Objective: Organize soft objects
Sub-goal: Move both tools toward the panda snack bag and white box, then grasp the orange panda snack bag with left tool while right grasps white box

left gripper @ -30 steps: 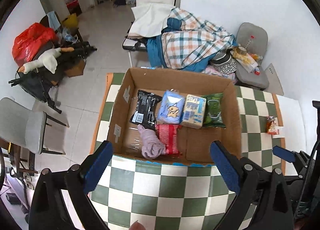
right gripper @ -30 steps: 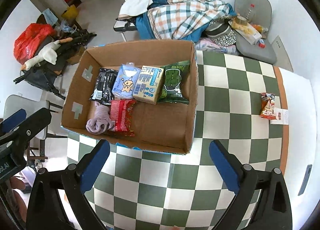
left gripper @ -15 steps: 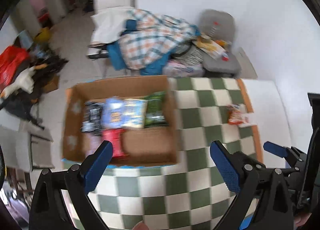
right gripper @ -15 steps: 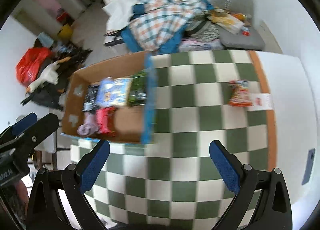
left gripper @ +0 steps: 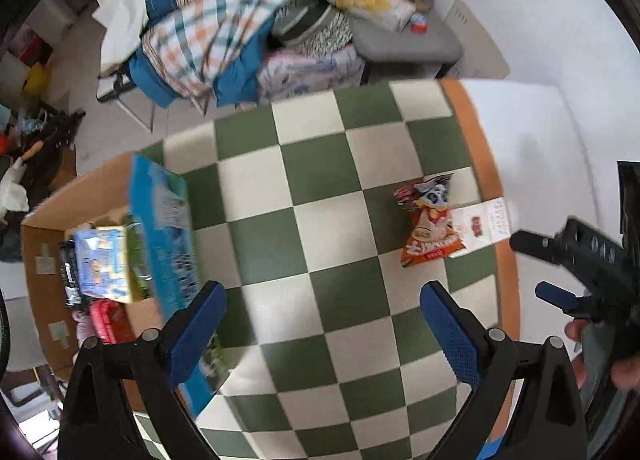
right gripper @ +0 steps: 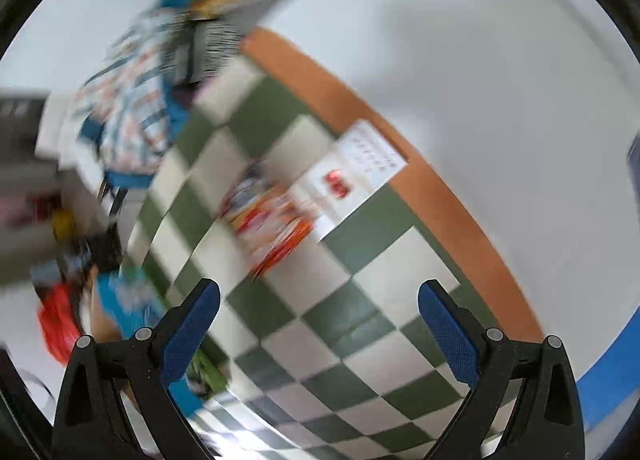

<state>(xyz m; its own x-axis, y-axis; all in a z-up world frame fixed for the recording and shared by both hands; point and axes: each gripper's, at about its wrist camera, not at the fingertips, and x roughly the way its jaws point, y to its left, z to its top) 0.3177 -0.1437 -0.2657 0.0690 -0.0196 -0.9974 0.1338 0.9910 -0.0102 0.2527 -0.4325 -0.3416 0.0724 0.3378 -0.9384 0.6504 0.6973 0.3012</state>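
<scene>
Both grippers hover over the checkered table with fingers spread wide, left gripper and right gripper holding nothing. The orange snack packet lies at one o'clock beside a white card, its print too blurred to read; the cardboard box sits at nine o'clock

Even, bright daylight fills both fisheye views, whose rims curve into black, and the left wrist view is fairly sharp while the right wrist view smears the checkered bench and snack packet with motion blur.
</scene>
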